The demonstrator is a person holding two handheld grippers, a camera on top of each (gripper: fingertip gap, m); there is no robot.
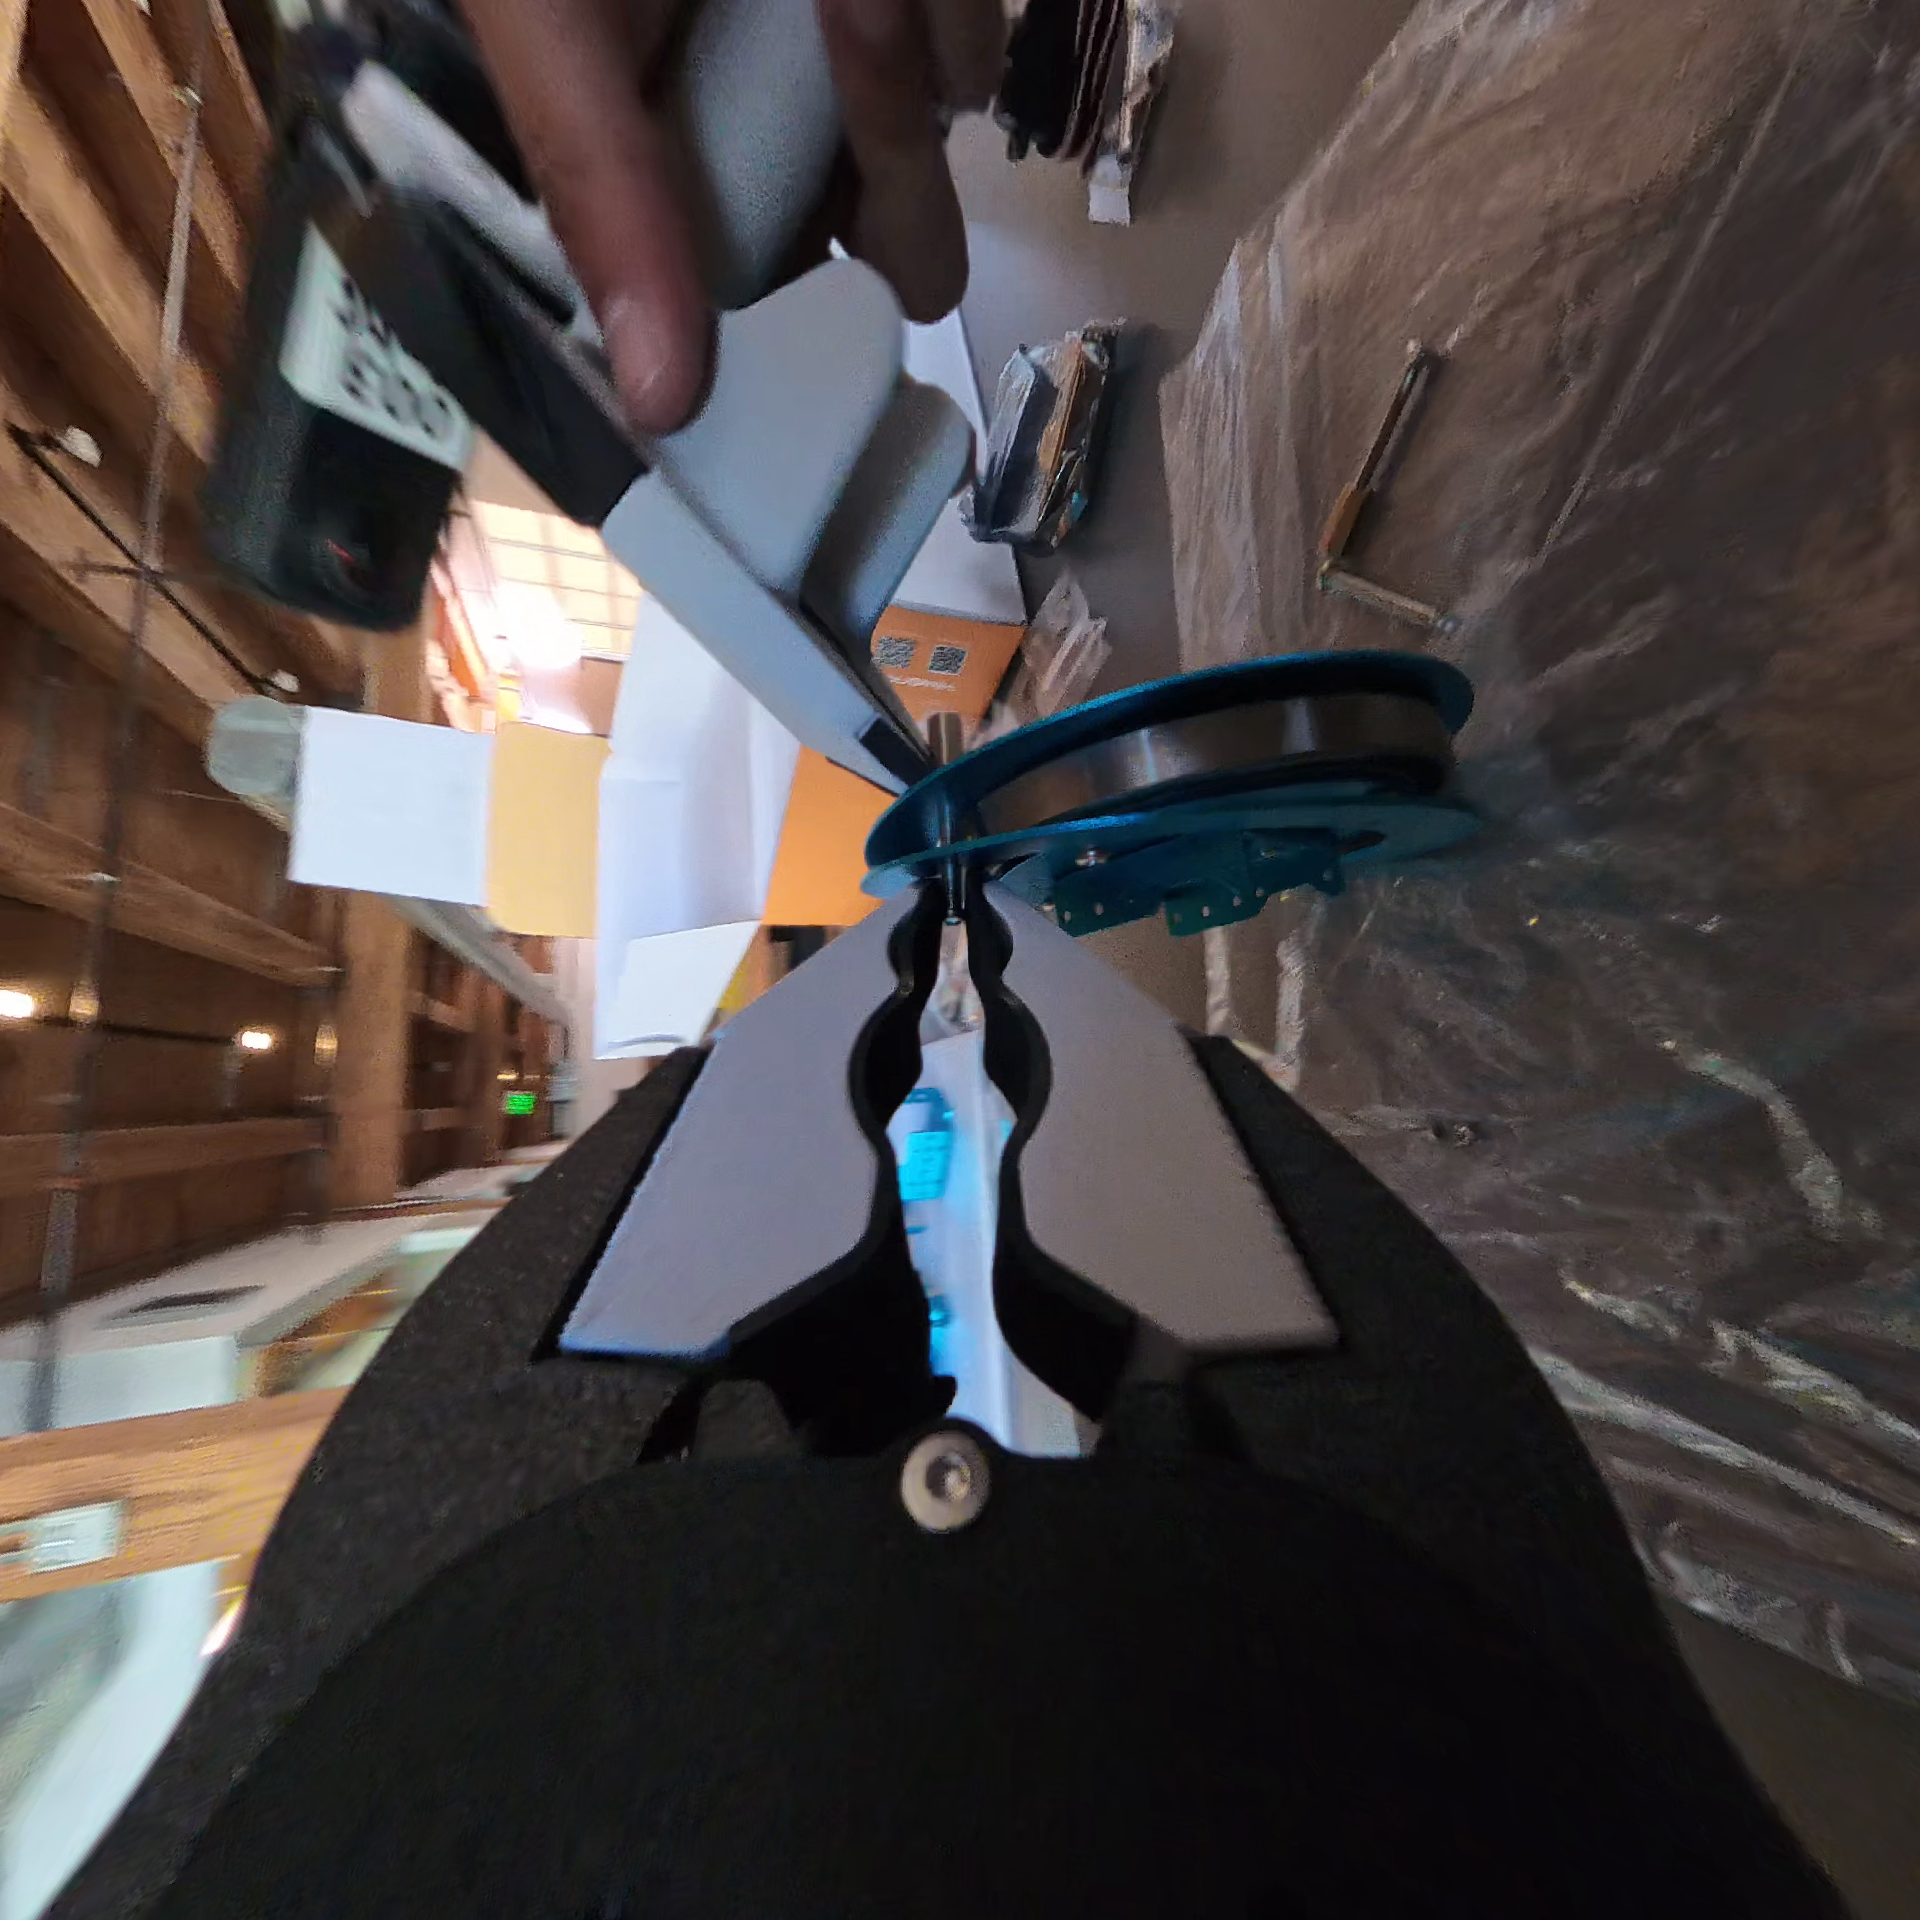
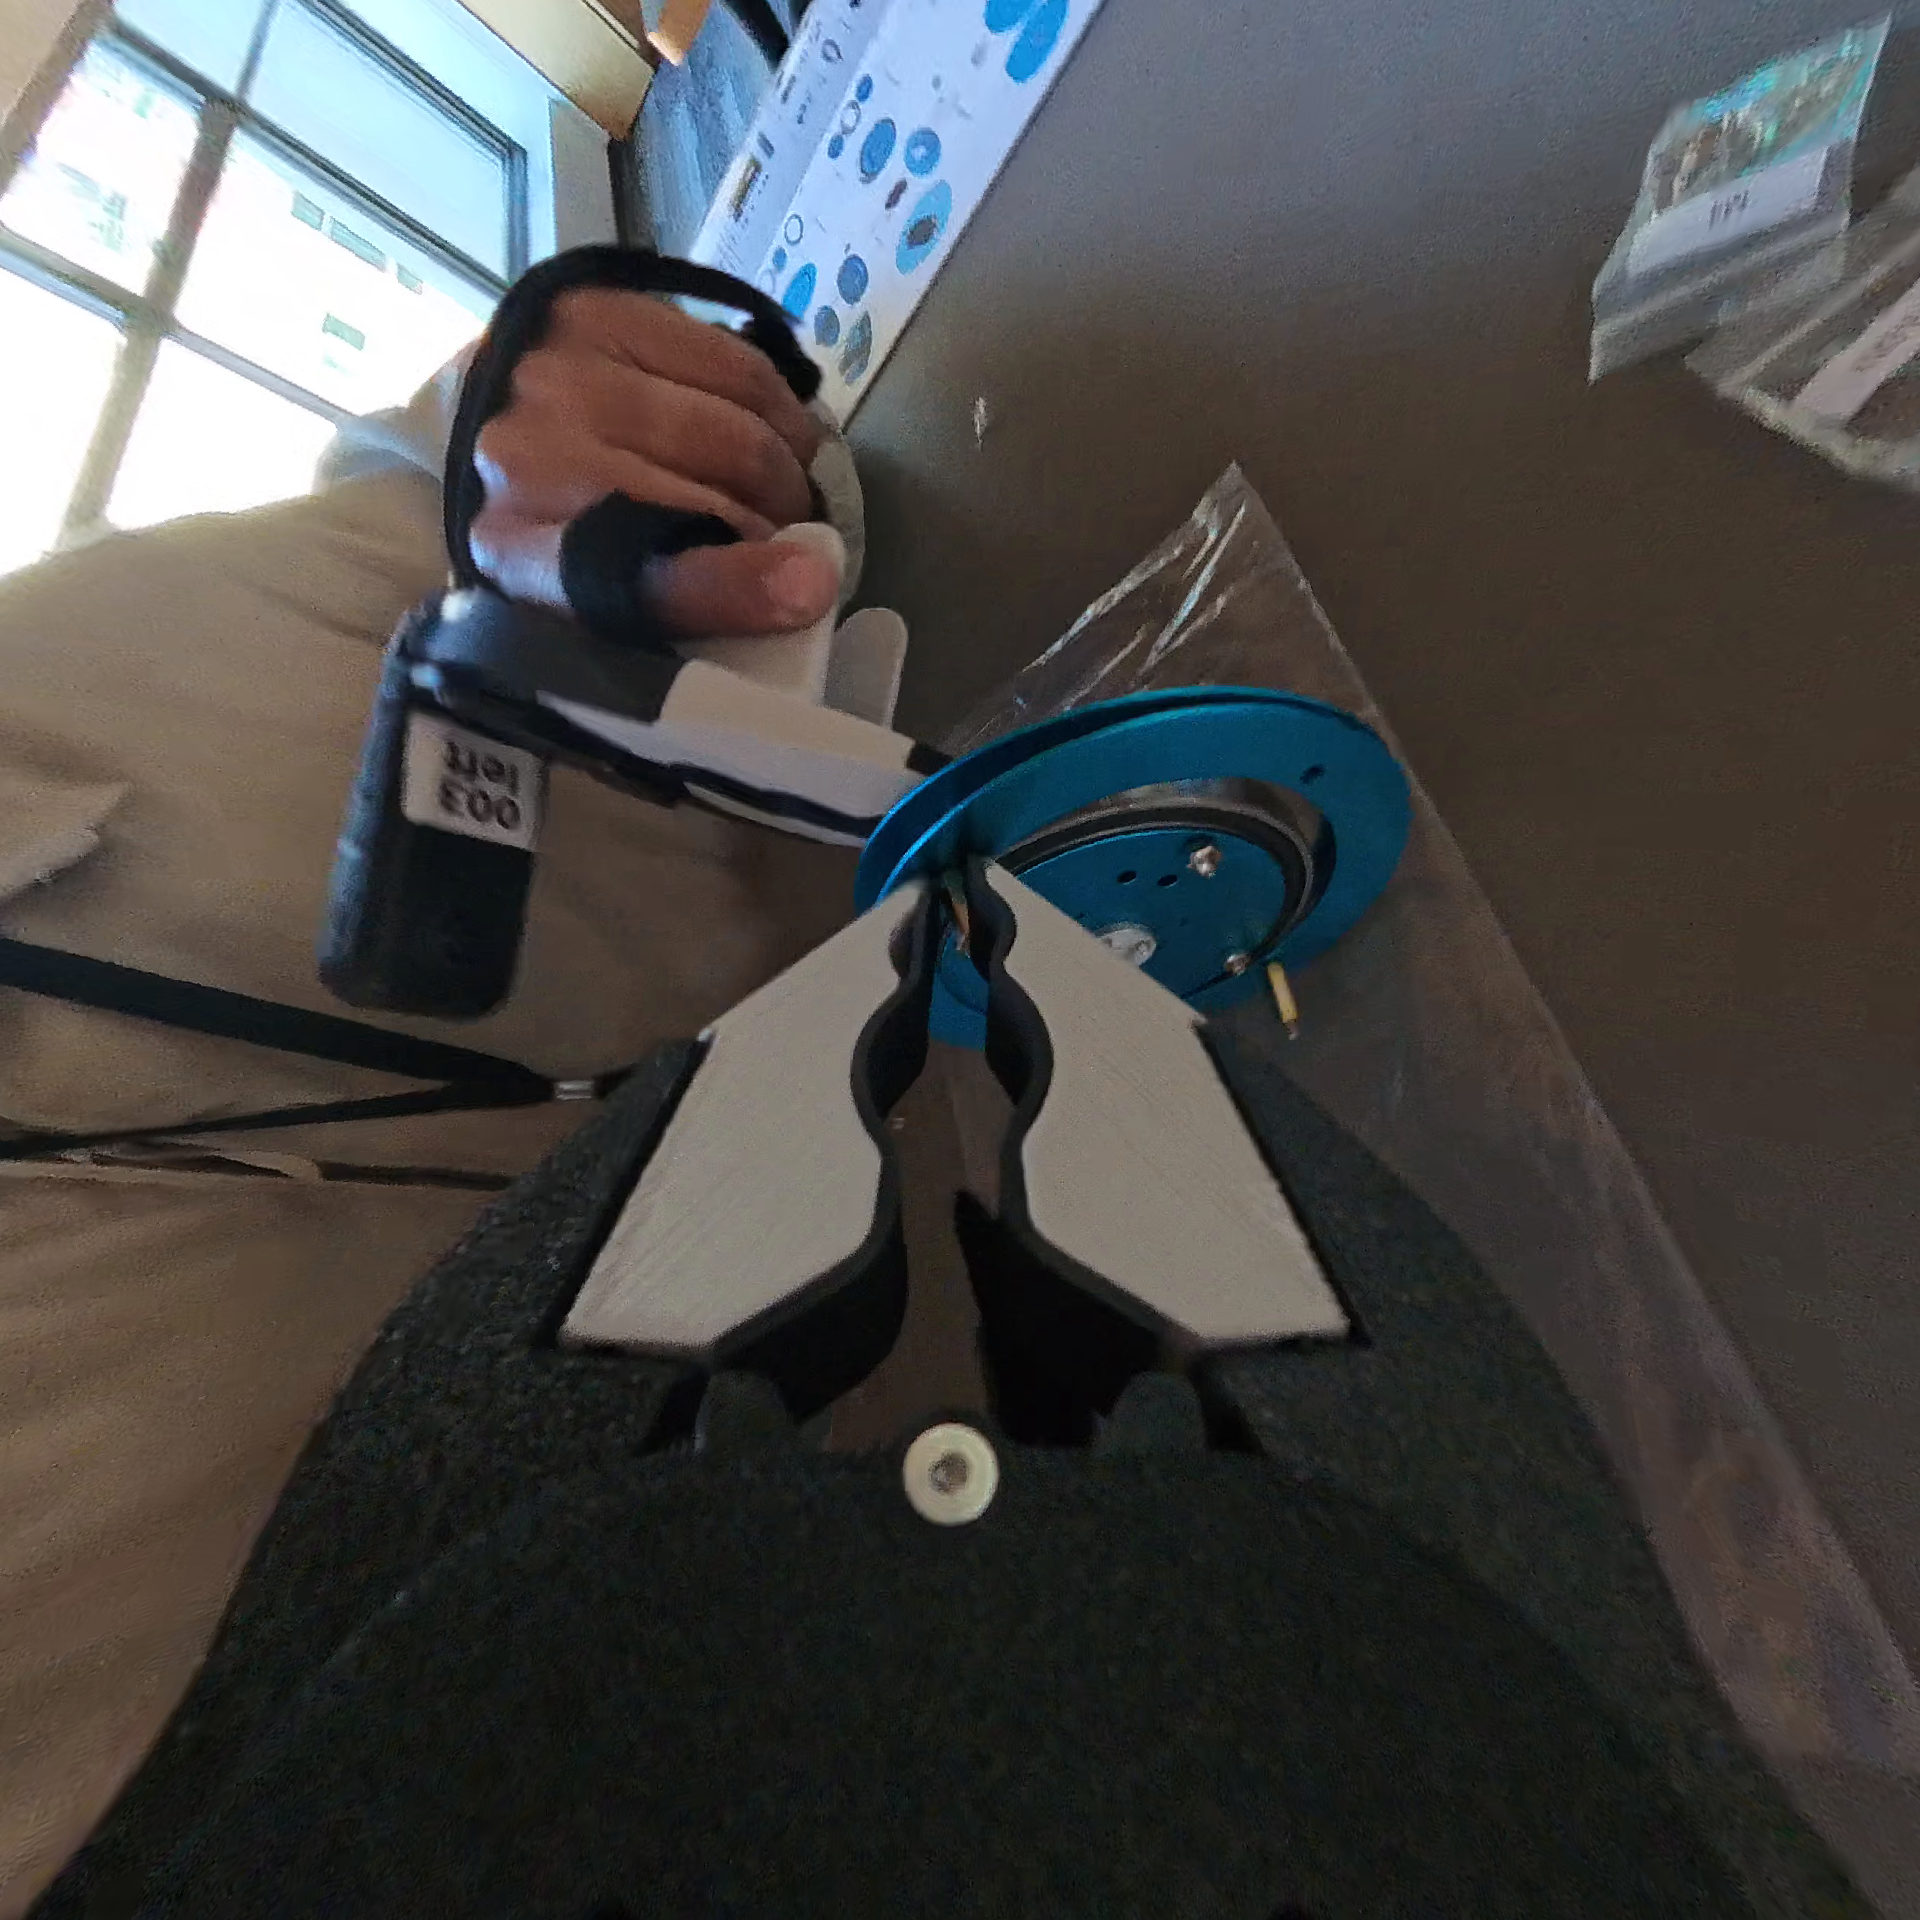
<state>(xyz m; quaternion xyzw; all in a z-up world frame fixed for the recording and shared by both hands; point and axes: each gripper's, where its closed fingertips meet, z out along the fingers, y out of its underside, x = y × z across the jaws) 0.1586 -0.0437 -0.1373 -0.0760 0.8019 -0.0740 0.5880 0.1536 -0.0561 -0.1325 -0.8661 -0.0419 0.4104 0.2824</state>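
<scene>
A blue two-disc assembly (image 1: 1195,707) with a metal drum between the discs rests on a clear plastic bag (image 1: 1558,416). My left gripper (image 1: 951,902) is shut on a thin dark pin (image 1: 952,896) sticking out of the disc rim. My right gripper (image 1: 909,753), held by a hand, meets the same rim from the other side by a small metal stud (image 1: 945,732). In the right wrist view, my right gripper (image 2: 958,896) is shut on a thin pin (image 2: 961,914) at the rim of the assembly (image 2: 1143,748). The left gripper (image 2: 920,769) touches the rim opposite. Another brass pin (image 2: 1280,997) sticks out of the inner plate.
The clear bag (image 2: 1455,1039) lies on a brown table (image 2: 1351,312). Bags of parts (image 2: 1745,208) (image 1: 1049,436) and a printed sheet (image 2: 883,156) lie farther off. An L-shaped tool (image 1: 1371,488) lies under plastic. White and orange boxes (image 1: 395,810) stand behind. A person's beige sleeve (image 2: 260,623) is at left. Less than 4 cm separates the two grippers' tips.
</scene>
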